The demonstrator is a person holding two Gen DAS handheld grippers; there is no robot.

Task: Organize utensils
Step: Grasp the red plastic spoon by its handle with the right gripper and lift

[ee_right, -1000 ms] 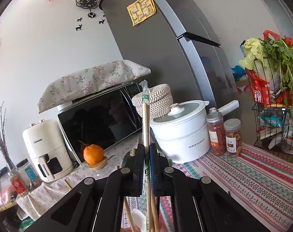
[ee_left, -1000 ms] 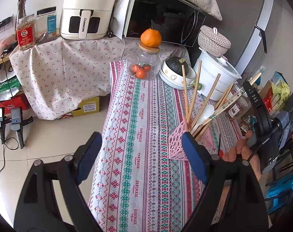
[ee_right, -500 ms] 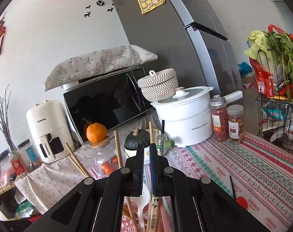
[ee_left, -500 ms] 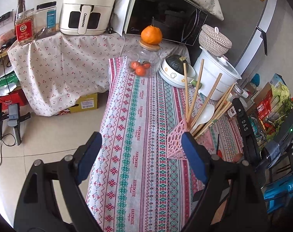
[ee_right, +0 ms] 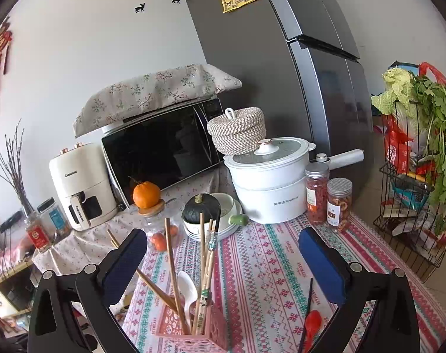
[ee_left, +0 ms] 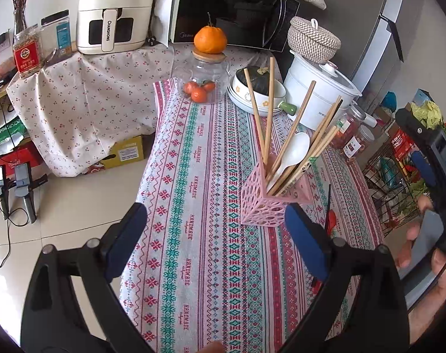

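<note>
A pink lattice utensil holder (ee_left: 271,203) stands on the patterned tablecloth (ee_left: 193,194). It holds several wooden chopsticks (ee_left: 270,108) and a white spoon (ee_left: 292,153). It also shows in the right wrist view (ee_right: 193,334), low between the jaws. A red spoon (ee_right: 312,322) and a black chopstick (ee_right: 307,303) lie on the cloth beside the holder. My left gripper (ee_left: 215,235) is open and empty, above the near part of the table. My right gripper (ee_right: 223,263) is open and empty, just above the holder; its body shows at the right of the left wrist view (ee_left: 434,161).
At the table's far end stand a glass jar with oranges (ee_left: 204,82), a bowl with a dark squash (ee_left: 258,88), a white pot (ee_left: 320,94) and two snack jars (ee_right: 326,197). A microwave (ee_right: 164,150) and air fryer (ee_left: 114,11) stand behind. A wire vegetable rack (ee_right: 414,191) is at the right.
My right gripper has opened and let go of the chopsticks, which now stand in the holder. It has drawn back from the holder. The left gripper has stayed open.
</note>
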